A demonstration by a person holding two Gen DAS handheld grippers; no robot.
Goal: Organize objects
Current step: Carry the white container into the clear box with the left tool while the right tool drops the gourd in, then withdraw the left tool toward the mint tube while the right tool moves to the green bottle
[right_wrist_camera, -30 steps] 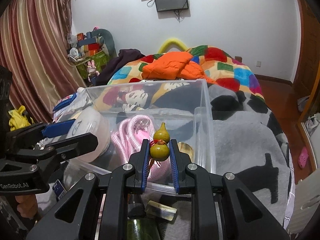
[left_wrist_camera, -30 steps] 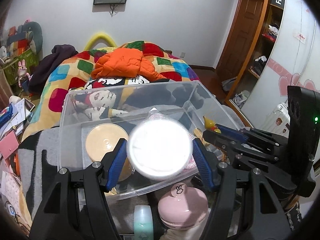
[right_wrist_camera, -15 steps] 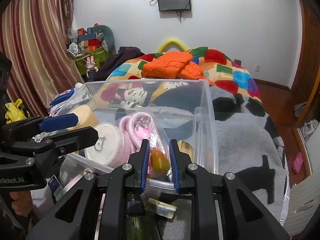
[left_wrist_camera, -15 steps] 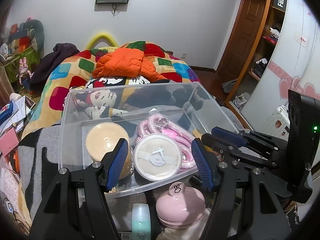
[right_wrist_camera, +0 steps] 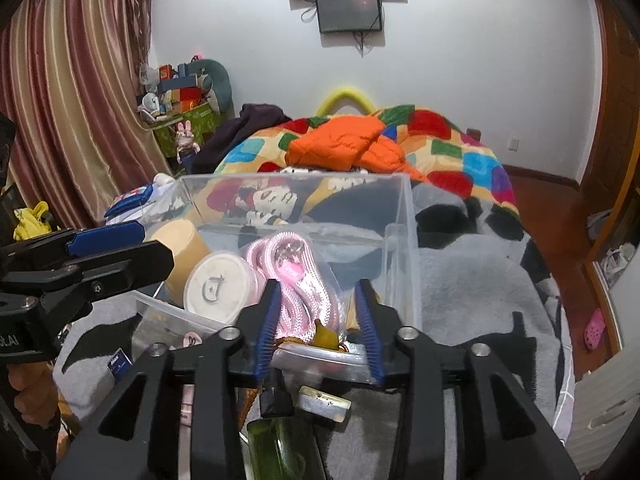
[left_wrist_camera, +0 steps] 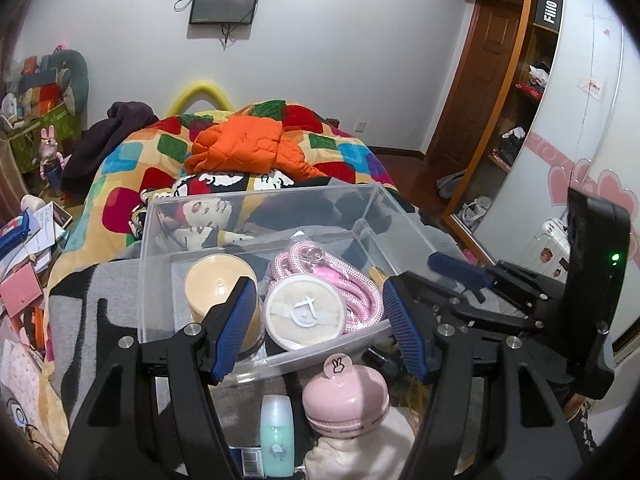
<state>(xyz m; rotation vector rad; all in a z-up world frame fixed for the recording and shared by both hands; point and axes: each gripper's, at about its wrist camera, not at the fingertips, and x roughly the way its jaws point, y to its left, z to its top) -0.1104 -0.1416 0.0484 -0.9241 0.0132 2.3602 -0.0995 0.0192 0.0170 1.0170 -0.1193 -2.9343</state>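
Note:
A clear plastic box (left_wrist_camera: pixel 160 280) (right_wrist_camera: pixel 400 240) stands on the grey blanket. In it lie a tan jar (left_wrist_camera: pixel 218 284) (right_wrist_camera: pixel 180 244), a white round case (left_wrist_camera: pixel 305 312) (right_wrist_camera: pixel 218 284) and a pink rope (left_wrist_camera: pixel 344 280) (right_wrist_camera: pixel 296 288). My left gripper (left_wrist_camera: pixel 319 284) hangs open over the box's near wall with nothing between its fingers. My right gripper (right_wrist_camera: pixel 317 286) is at the box's near right corner and its jaws are opening. A small yellow gourd (right_wrist_camera: pixel 326 336) rests in the box low between them, and the pads are off it.
In front of the box lie a pink round gadget (left_wrist_camera: pixel 346 400), a teal bottle (left_wrist_camera: pixel 277 432), a green bottle (right_wrist_camera: pixel 272 440) and a small metal block (right_wrist_camera: pixel 324 400). Beyond the box, an orange jacket (left_wrist_camera: pixel 240 148) lies on the quilted bed. Papers are heaped at the left.
The white round case left my left gripper and now lies in the box. My right gripper lowered the gourd into the box and spread its jaws off it.

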